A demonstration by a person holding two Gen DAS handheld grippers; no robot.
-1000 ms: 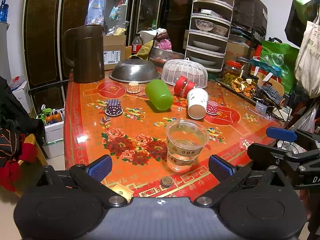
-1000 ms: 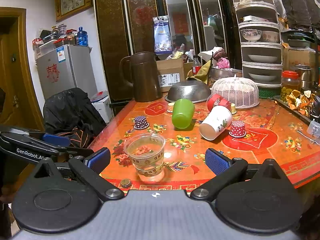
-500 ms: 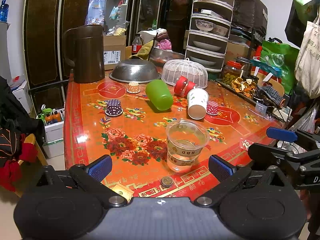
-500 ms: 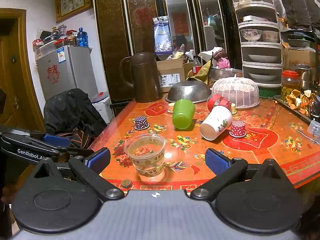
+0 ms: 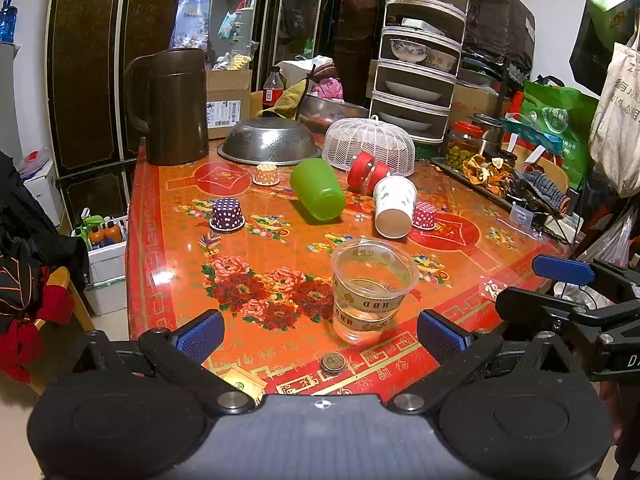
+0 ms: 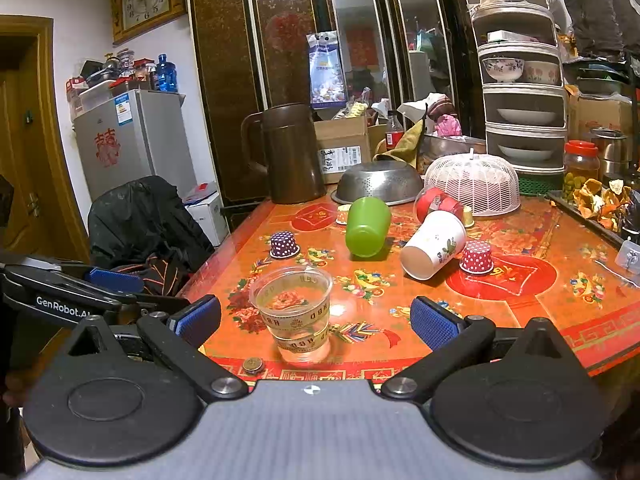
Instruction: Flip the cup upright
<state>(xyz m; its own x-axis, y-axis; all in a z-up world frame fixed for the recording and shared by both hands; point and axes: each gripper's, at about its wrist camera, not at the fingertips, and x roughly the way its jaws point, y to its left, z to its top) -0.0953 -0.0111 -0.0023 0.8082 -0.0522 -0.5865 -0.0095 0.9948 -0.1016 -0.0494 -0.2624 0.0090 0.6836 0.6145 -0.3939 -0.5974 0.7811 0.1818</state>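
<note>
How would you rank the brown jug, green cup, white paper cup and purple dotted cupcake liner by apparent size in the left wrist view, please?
1. brown jug
2. green cup
3. white paper cup, close to the green one, so this ranking is unsure
4. purple dotted cupcake liner

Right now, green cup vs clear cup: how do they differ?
Pose: the green cup lies on its side, while the clear cup stands upright with its mouth up.
Look: the green cup is opaque and plain; the clear cup is see-through with printed bands.
Place: the clear cup sits near the table's front edge, just ahead of the open left tongs; the green cup lies farther back.
Both rest on the table, ungripped.
</note>
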